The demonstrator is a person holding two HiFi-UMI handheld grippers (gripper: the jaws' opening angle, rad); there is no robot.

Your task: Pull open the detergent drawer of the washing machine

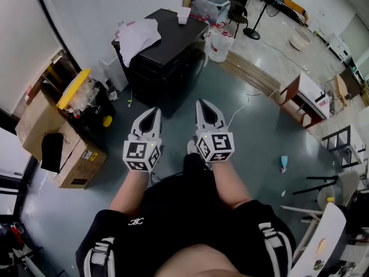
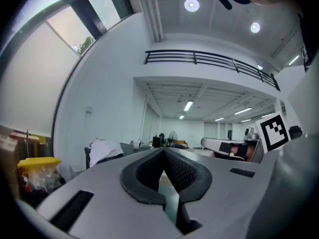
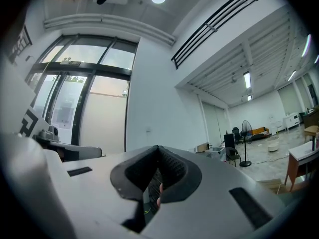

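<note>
The left gripper (image 1: 151, 113) and right gripper (image 1: 203, 105) were both clenched on nothing, side by side, aimed at a black cabinet (image 1: 164, 56) ahead. No detergent drawer showed.

I mark everything off the cabinet (image 1: 173, 45): a cloth (image 1: 138, 35) lies on its left part, a cup (image 1: 183, 16) at its far corner. A bin (image 1: 78, 91) stands left of it, boxes (image 1: 40, 123) further left, a bucket (image 1: 220, 47) just right. Before it, left gripper (image 1: 151, 112) and right gripper (image 1: 203, 104) sit side by side.
</note>
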